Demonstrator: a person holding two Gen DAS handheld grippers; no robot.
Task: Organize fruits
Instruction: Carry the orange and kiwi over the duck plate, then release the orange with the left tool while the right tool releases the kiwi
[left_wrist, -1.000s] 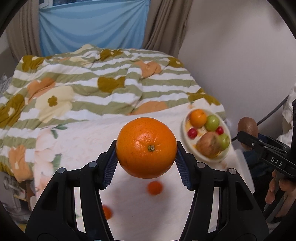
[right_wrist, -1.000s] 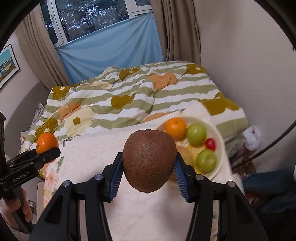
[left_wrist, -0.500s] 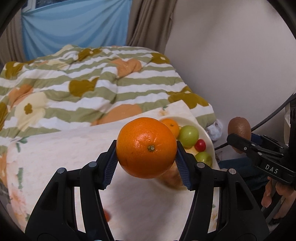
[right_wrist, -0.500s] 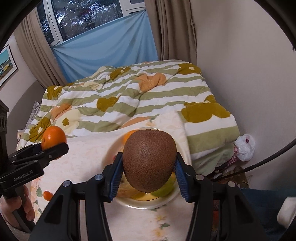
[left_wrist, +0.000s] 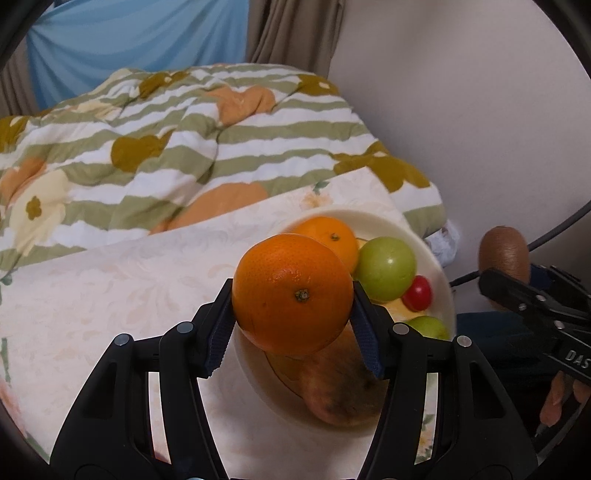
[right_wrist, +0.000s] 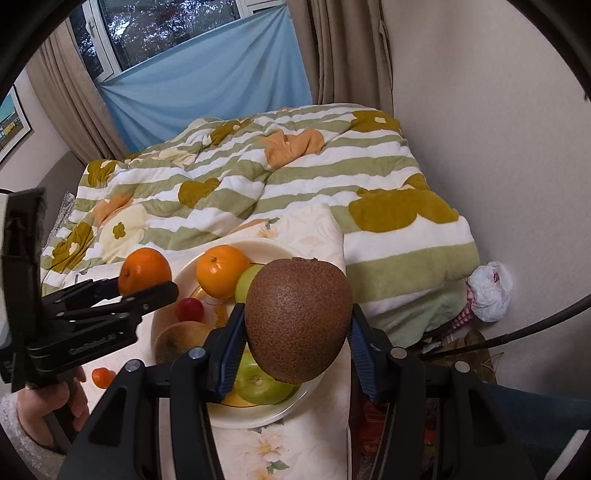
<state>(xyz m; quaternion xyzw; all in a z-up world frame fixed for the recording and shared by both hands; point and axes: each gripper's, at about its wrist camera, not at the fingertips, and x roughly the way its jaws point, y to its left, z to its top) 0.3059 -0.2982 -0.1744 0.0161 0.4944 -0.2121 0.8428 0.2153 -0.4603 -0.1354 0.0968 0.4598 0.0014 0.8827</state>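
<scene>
My left gripper (left_wrist: 293, 328) is shut on an orange (left_wrist: 291, 293) and hangs above the near side of a cream plate (left_wrist: 384, 225). That plate holds another orange (left_wrist: 334, 236), green fruits (left_wrist: 386, 267), a small red fruit (left_wrist: 417, 293) and a brownish fruit (left_wrist: 343, 387). My right gripper (right_wrist: 295, 347) is shut on a brown kiwi (right_wrist: 297, 319) over the plate's (right_wrist: 255, 247) right part. In the right wrist view the left gripper's orange (right_wrist: 146, 271) sits at the plate's left edge. The kiwi (left_wrist: 504, 253) appears right of the plate in the left wrist view.
The plate rests on a pale floral cloth (left_wrist: 110, 280) in front of a striped flowered quilt (right_wrist: 258, 177). A small orange fruit (right_wrist: 102, 376) lies on the cloth near a person's hand (right_wrist: 51, 406). A wall (right_wrist: 480, 129) and a white bag (right_wrist: 489, 291) stand to the right.
Both grippers have carried their fruit toward the plate and lower. The plate now lies directly beneath the orange and the kiwi, and looms larger in both views.
</scene>
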